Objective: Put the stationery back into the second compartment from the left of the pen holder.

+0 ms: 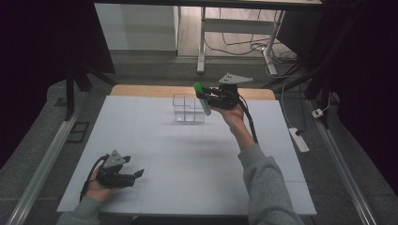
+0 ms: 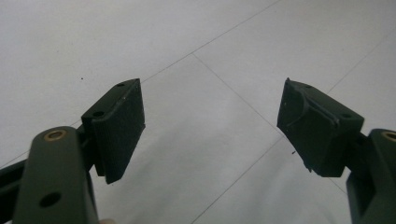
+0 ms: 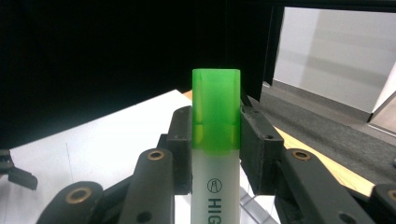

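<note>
White table [image 1: 187,159], clear box [image 1: 188,108] (compartmented) at back

High view: white tabletop [image 1: 187,159] evenly lit from above, surroundings falling to near black at left and right edges; soft, faint shadows under the clear box [image 1: 188,108]; image slightly grainy. Left gripper view: bright, flat light on the white surface, tongs [image 2: 212,128] dark and a little soft. Right gripper view: green marker cap [image 3: 216,109] sharp and glowing; background black at left, tabletop overexposed.
</note>
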The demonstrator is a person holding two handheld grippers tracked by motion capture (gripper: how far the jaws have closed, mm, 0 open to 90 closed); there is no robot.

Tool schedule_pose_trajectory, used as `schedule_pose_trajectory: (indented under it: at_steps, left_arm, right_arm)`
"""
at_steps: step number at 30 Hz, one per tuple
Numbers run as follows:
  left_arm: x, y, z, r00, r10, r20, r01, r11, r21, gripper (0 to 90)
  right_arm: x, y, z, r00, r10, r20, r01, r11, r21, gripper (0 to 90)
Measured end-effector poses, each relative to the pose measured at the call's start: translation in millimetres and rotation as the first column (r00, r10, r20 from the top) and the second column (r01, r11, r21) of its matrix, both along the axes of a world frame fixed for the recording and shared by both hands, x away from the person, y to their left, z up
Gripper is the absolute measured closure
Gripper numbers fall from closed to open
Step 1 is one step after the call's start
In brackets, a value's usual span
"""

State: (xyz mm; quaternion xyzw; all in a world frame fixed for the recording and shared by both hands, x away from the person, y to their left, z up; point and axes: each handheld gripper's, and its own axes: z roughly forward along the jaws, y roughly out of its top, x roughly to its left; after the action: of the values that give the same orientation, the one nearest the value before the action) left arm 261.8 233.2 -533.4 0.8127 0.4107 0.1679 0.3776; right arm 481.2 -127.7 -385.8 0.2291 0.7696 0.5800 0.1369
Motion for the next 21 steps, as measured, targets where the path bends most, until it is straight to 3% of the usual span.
schedule_pose_trajectory:
  at_steps: [10,21]
  left_arm:
    - [-0.2,1.5,0.4,1.0,0.0,0.005,0.0,1.0,0.002,22.9]
    - [-0.2,1.6,0.7,1.0,0.001,0.008,-0.001,1.0,-0.001,22.9]
  right_arm:
    - [10.5,6.5,-1.9,1.0,0.005,-0.006,-0.005,0.999,0.044,66.2]
    - [20.8,16.9,-6.9,0.9999,-0.01,-0.012,0.01,0.9991,0.041,66.3]
